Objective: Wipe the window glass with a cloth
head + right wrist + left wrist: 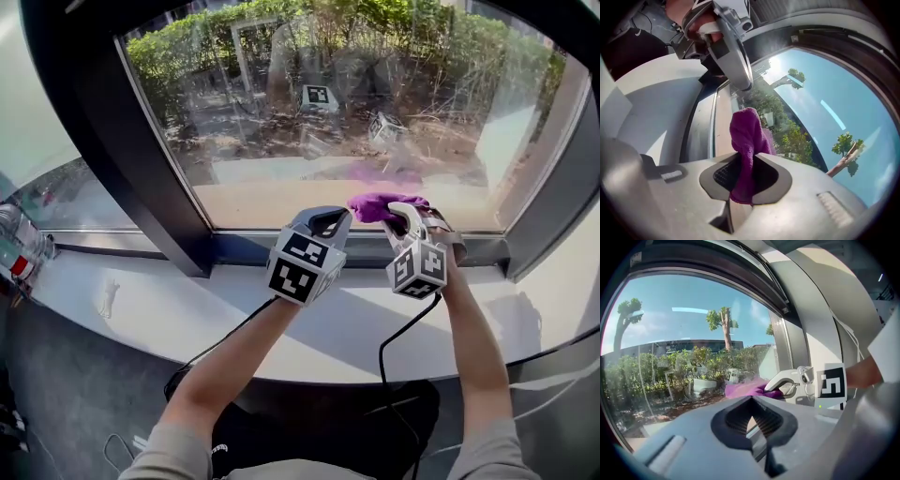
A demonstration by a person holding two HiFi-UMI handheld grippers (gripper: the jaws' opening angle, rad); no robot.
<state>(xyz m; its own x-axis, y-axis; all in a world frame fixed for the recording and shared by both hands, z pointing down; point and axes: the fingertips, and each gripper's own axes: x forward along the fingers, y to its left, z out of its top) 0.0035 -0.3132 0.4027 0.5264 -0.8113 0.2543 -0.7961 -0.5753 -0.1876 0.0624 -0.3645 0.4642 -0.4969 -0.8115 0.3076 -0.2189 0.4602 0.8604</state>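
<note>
The fingers [785,180] of the right gripper [401,217] are clamping tight on the purple cloth [746,140], whose bunched free end is pointing straight ahead, at or just off the bottom edge of the window glass [328,112], while the left gripper [326,222], fingers together and empty, is hovering just to its left.

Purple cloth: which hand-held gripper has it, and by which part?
The right hand-held gripper is shut on the purple cloth, pinching one bunched end; the rest sticks out toward the glass.
</note>
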